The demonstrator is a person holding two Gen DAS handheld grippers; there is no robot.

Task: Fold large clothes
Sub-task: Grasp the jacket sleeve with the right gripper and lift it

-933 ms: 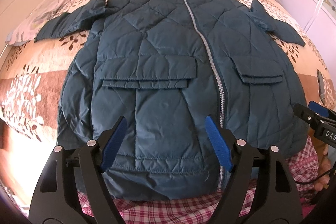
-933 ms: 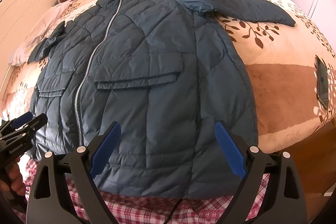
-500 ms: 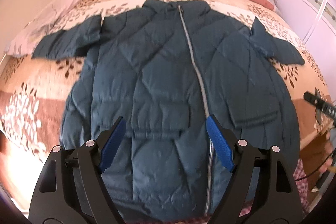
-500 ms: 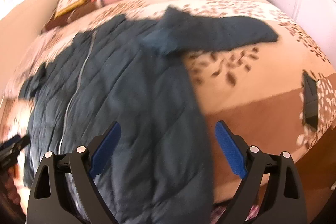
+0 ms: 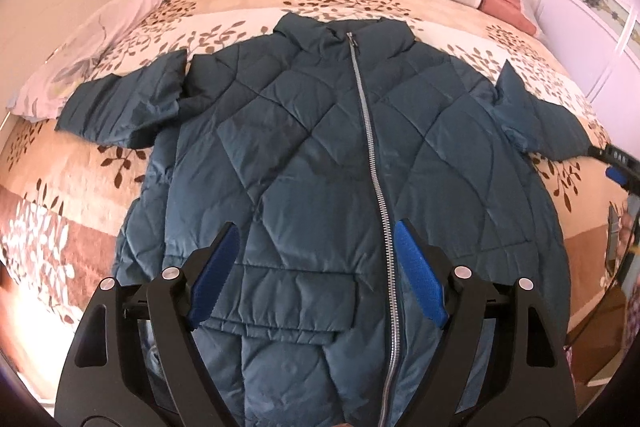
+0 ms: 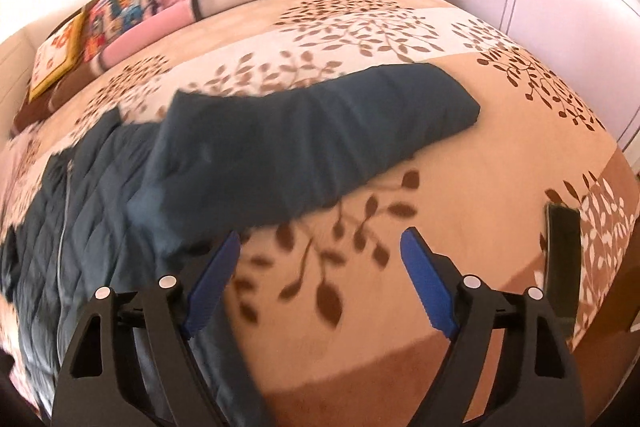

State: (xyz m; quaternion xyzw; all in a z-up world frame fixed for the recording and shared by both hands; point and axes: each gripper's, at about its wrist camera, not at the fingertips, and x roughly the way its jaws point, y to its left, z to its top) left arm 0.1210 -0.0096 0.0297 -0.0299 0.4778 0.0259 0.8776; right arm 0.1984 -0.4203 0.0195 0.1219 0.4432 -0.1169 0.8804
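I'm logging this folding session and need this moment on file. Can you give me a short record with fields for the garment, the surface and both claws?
garment: dark blue quilted jacket, front up, zipper closed
sleeves: both spread outward; right sleeve lies on the blanket
surface: bed with leaf-patterned blanket
left claw: open over the jacket's lower front, holding nothing
right claw: open, jaws just closing slightly, only blanket between them, near the sleeve
fold: not started
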